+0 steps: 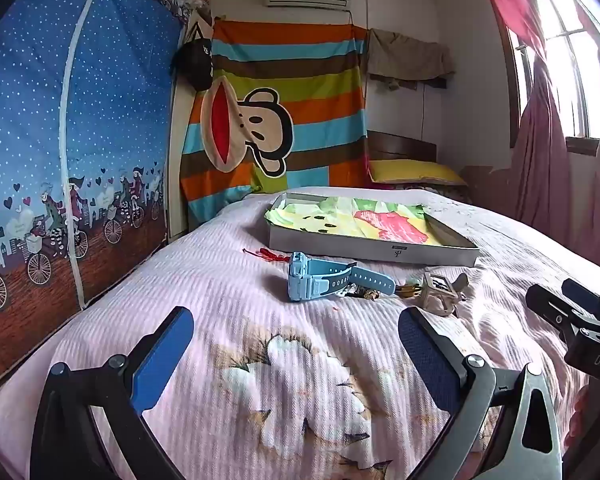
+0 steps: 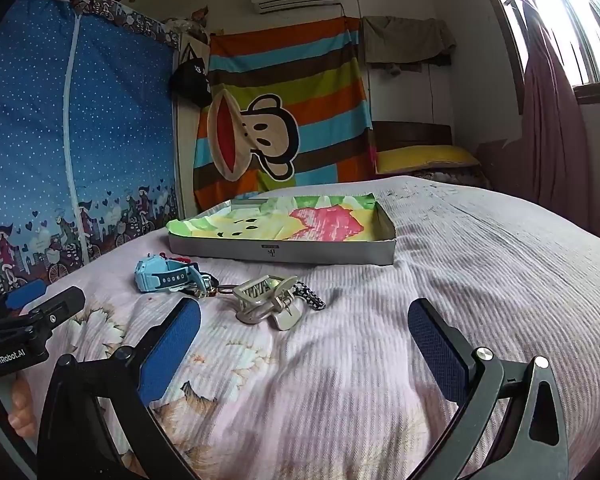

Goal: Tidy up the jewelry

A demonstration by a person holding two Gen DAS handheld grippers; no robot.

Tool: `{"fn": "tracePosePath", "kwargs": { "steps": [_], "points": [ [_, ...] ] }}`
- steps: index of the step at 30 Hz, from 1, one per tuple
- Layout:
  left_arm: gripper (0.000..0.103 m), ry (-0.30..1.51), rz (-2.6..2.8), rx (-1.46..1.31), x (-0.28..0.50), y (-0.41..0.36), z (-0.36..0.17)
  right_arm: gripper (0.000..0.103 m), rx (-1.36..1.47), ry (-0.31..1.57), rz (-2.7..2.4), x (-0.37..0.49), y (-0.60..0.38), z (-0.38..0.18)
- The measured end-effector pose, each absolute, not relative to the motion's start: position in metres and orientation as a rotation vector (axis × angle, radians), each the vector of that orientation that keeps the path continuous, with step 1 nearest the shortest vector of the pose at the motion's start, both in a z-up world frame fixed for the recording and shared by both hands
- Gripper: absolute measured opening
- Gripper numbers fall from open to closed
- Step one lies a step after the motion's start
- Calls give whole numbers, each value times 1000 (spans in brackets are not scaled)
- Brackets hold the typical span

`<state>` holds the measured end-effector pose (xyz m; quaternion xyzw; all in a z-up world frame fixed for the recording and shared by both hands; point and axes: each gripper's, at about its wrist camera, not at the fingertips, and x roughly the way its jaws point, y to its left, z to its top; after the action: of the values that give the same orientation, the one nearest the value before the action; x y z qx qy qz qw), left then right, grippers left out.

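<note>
— Where do we find the jewelry?

— On the pink bedspread [image 1: 204, 280], in a small cluster just short of the near long wall of the shallow grey tray [image 1: 374, 249]. We see a light-blue watch [image 1: 320, 282] at the left end of the cluster, standing on its edge, its strap running left to right, roughly parallel to that tray wall. A red cord [image 1: 270, 255] lies just behind it, toward the tray's near left corner.

— And to the right of the watch?

— A beige hair claw [image 2: 266, 300], lying on its side with its long axis pointing across the bed, its handles toward us. Touching it on the right is a dark beaded chain [image 2: 310, 296]. Between claw and watch sit small metal pieces we cannot identify.

— How do our grippers stand?

— The left gripper [image 1: 296, 358] has its jaws spread wide, blue pads [image 1: 162, 360] apart, holding nothing, hovering over the bedspread short of the watch. The right gripper [image 2: 304, 350] is equally wide, empty, near the claw but not touching it.

— The tray?

— It's lined with a printed cloth [image 2: 284, 220].
</note>
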<state>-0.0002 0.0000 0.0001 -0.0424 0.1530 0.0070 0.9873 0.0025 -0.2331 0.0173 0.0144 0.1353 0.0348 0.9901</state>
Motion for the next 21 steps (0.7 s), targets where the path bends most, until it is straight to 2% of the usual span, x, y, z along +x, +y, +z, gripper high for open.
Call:
{"fn": "tracePosePath", "kwargs": {
  "steps": [21],
  "points": [
    [103,307,17,-80,0,-1,0,102,24,262,79,-2,-228,21]
  ]
}}
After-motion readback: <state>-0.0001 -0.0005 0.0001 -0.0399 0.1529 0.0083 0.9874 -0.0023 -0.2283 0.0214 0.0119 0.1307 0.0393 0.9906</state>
